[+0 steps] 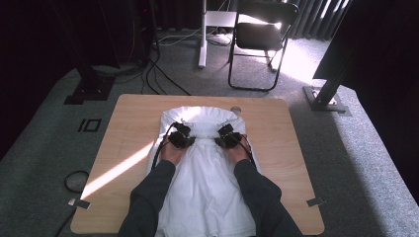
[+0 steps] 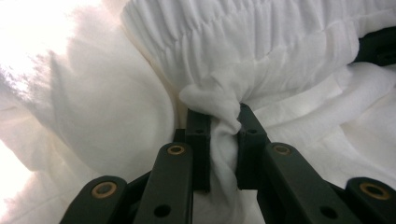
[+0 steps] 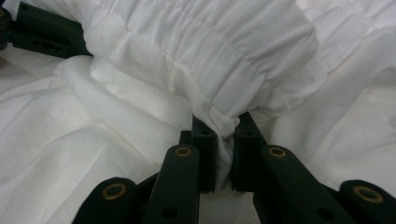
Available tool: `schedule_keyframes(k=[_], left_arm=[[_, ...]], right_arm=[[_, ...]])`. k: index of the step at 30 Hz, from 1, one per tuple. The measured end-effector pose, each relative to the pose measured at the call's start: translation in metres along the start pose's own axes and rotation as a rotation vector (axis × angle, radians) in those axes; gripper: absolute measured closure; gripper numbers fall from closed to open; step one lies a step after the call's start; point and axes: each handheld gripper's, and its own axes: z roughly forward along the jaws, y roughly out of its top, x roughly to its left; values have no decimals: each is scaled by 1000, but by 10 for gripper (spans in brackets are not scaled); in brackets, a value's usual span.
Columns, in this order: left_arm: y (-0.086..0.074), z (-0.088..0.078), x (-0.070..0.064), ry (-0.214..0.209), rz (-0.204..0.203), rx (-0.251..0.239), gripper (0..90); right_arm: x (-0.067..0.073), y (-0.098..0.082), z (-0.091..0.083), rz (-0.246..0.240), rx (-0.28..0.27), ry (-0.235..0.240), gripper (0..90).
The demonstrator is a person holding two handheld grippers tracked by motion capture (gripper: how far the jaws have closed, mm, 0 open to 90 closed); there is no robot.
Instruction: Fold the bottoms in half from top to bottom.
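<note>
A white garment [image 1: 205, 187] lies along the middle of the wooden table [image 1: 276, 148], its far end folded over toward the person. It has a gathered, ribbed band [image 2: 261, 42] [image 3: 224, 51]. My left gripper [image 1: 182, 129] [image 2: 223, 126] is shut on a pinch of that white cloth, which bunches between its black jaws. My right gripper [image 1: 225, 131] [image 3: 224, 128] is shut on another pinch of the band, a hand's width to the right. In the right gripper view, the left gripper's black body [image 3: 44, 32] shows at the top left edge.
A dark folding chair [image 1: 262, 34] and a white post [image 1: 202, 34] stand on the grey carpet beyond the table. Black stand bases [image 1: 91, 89] [image 1: 326, 98] flank the far corners. Cables run across the floor. A strip of sunlight crosses the table's left side.
</note>
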Motion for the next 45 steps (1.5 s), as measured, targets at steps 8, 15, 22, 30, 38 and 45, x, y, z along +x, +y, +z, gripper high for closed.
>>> schedule_keyframes(k=[8,15,22,30,38,45], left_arm=[[1,-30,6,-36,-20,-89,834],[25,-123,-13,-66,55,-336,835],[22,-204,-47,-127,177,-473,834],[-43,-180,-68,-221,190,-318,830],[-120,-105,-82,-254,170,-29,820],[-119,-92,-69,-193,211,-10,810]], right_arm=[[-7,1,-20,9,-62,57,826],[0,24,-103,-88,-275,76,827],[17,37,-193,-175,-463,91,828],[42,-27,-185,-245,-345,116,827],[62,-110,-121,-237,-75,174,820],[70,-111,-93,-232,4,163,816]])
